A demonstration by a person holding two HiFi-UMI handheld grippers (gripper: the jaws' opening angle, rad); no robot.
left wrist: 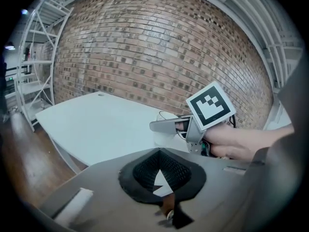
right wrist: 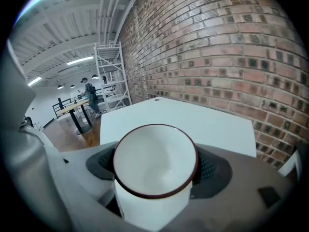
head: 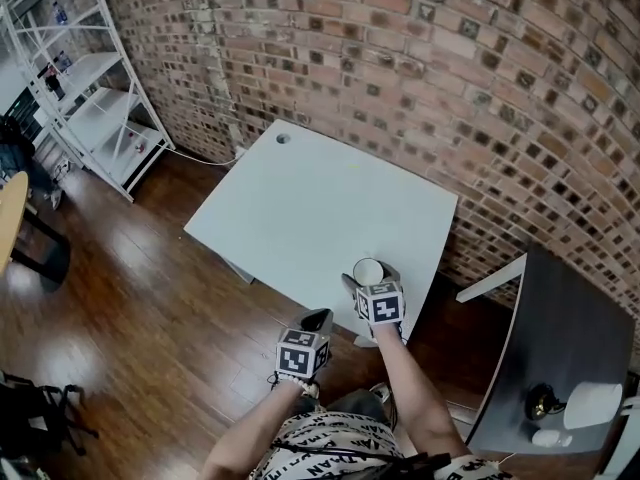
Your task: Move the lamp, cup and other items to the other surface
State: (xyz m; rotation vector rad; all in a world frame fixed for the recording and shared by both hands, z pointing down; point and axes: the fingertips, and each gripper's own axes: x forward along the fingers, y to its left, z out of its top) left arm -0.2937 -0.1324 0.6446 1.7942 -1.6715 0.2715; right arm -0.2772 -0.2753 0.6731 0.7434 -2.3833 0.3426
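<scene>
**Cup set down too near the edge could fall**

The right tongs (right wrist: 157,167) clamp the white cup (head: 368,270) by its sides, at the white bench's (head: 300,208) near edge. The left tongs (head: 316,321) are closed on nothing, short of that edge. Released this close to the edge, the cup could tip floorward.

Before me, open white tabletop (head: 300,203), brick wall (head: 450,68) close behind it, shelf rack (head: 90,98) well left.

Grey left gripper (head: 316,321) held forward, jaws together, empty, grey right gripper (head: 369,279) slightly ahead, jaws clamped round a white cup with dark red rim (right wrist: 154,163), both bare forearms (head: 412,398) outstretched.
</scene>
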